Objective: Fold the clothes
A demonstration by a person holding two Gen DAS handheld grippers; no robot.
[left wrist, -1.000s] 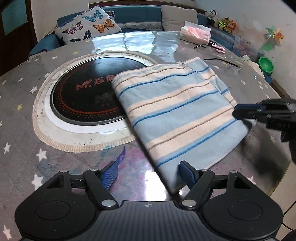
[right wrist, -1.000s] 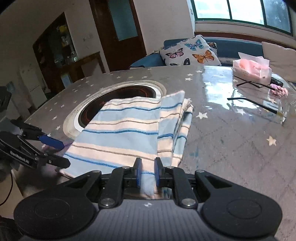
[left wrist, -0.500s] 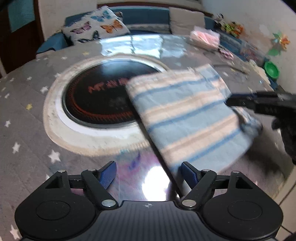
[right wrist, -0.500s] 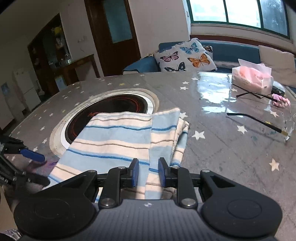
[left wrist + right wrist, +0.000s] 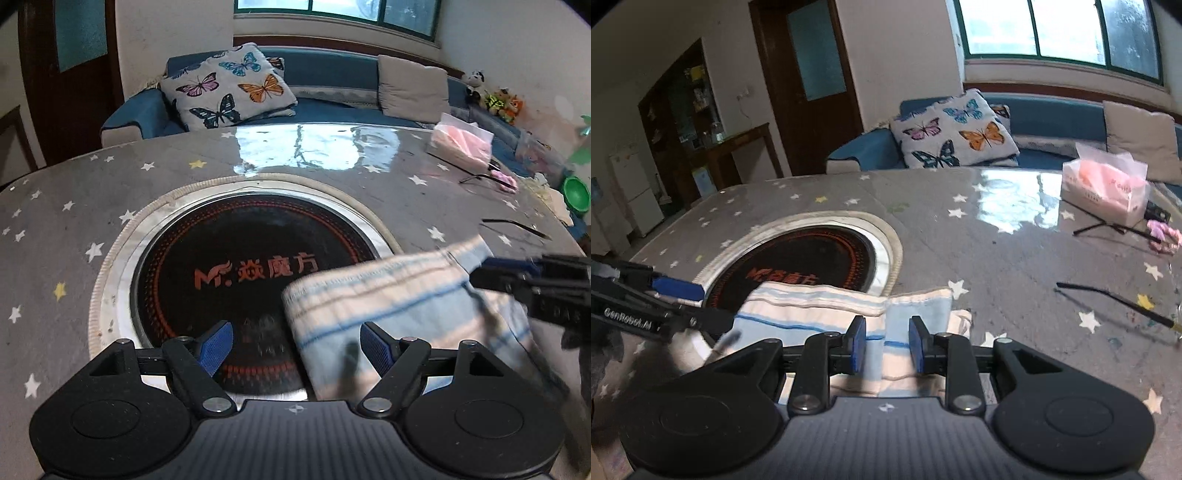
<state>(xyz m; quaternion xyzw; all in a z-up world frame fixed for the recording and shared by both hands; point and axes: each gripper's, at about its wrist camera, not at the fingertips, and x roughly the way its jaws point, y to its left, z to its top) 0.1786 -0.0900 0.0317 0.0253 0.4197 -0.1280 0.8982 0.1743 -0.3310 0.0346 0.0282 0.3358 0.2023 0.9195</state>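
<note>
Two hand-held grippers hover over the folded striped cloth (image 5: pixel 827 317) on the star-print counter (image 5: pixel 1015 258), partly over the black hotplate (image 5: pixel 236 266) — left hand-held gripper (image 5: pixel 295 347) wide, empty; right hand-held gripper (image 5: pixel 886 347) just been parting, pads clear of the cloth between.

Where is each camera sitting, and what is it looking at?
Left wrist: sits on the left gripper, looking across the table at the round cooktop and sofa; its own open fingers show.
Right wrist: sits on the right gripper, looking over the striped cloth toward the window; its own fingers show.
Shared: cloth, cooktop, butterfly pillow, and each other's gripper.
</note>
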